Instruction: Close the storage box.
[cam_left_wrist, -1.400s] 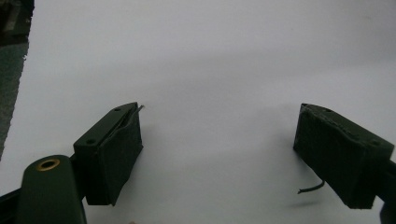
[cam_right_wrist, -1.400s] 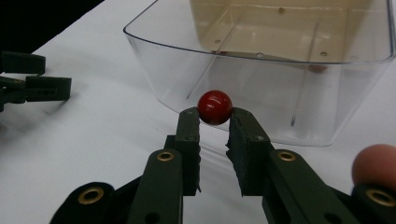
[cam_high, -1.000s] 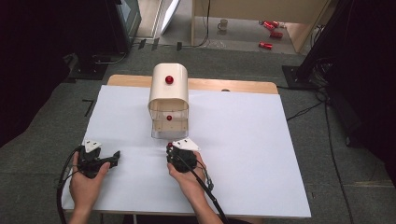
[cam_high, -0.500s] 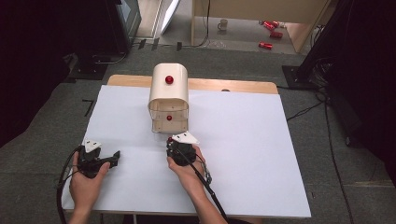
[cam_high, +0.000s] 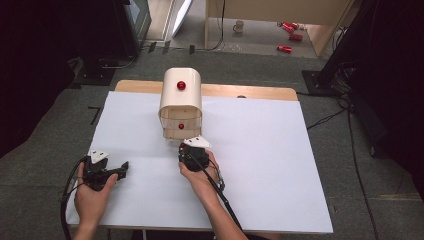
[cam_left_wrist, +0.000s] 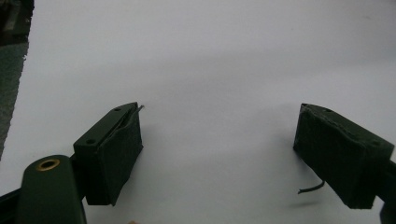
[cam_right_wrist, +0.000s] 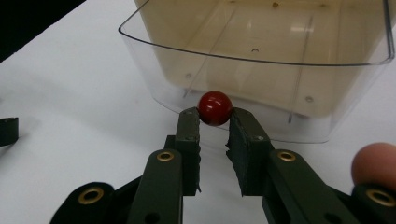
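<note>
Right gripper (cam_right_wrist: 214, 122) has moved up-frame to the clear drawer (cam_right_wrist: 261, 60) — jaws pinching its red knob (cam_right_wrist: 215, 108), probably pulling next; left gripper (cam_left_wrist: 219, 149) idles open.

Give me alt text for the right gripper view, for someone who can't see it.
The right tool pinches a red ball knob on the front of a clear plastic drawer, pulled out over a white table. A fingertip shows at lower right.

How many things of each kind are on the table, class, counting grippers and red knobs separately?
Grippers: 2, left and right
Red knobs: 2, upper and lower
Cream box with clear drawer: 1
Total: 5
</note>
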